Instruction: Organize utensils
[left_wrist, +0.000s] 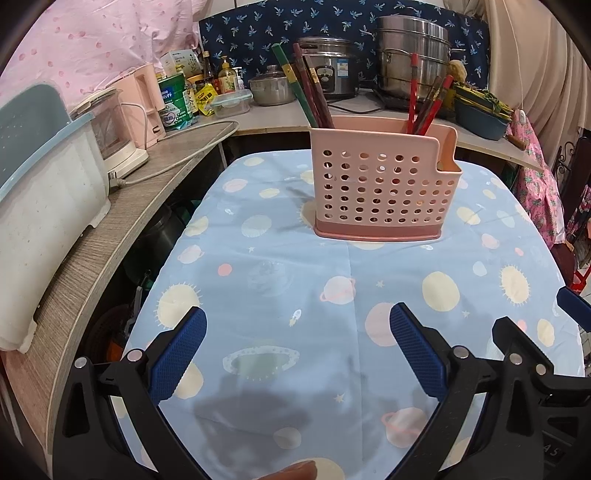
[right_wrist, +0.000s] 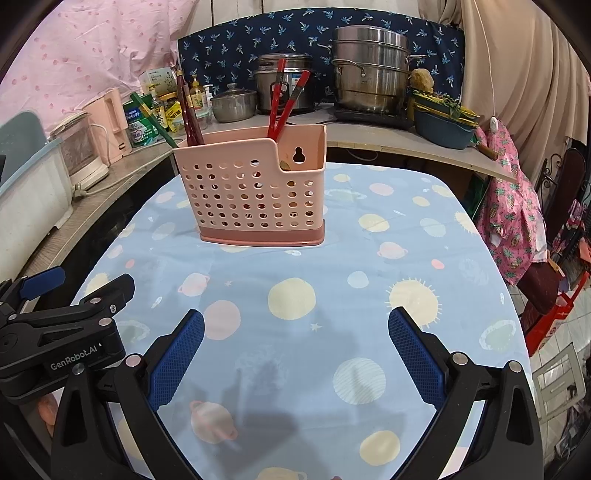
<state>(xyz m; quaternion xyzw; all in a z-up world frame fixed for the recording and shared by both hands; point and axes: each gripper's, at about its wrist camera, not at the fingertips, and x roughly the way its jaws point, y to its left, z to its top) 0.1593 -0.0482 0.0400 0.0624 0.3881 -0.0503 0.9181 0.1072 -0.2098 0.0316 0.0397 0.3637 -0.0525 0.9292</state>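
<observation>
A pink perforated utensil holder (left_wrist: 382, 184) stands upright on the table with the blue planet-print cloth (left_wrist: 280, 266). It also shows in the right wrist view (right_wrist: 255, 192). Dark red and green chopsticks (left_wrist: 310, 92) stick out of its left compartment; red chopsticks (left_wrist: 428, 99) stick out of its right part, as in the right wrist view (right_wrist: 286, 98). My left gripper (left_wrist: 297, 332) is open and empty, low over the near cloth. My right gripper (right_wrist: 295, 332) is open and empty, beside the left one. Both are well short of the holder.
A wooden counter (left_wrist: 110, 236) runs along the left with a white dish rack (left_wrist: 44, 206) and pink kettle (left_wrist: 144, 99). The back counter holds a rice cooker (left_wrist: 328, 70), steel steamer pots (left_wrist: 412, 55), bottles and a blue basin (right_wrist: 443, 125). A red stool (right_wrist: 554, 317) stands at right.
</observation>
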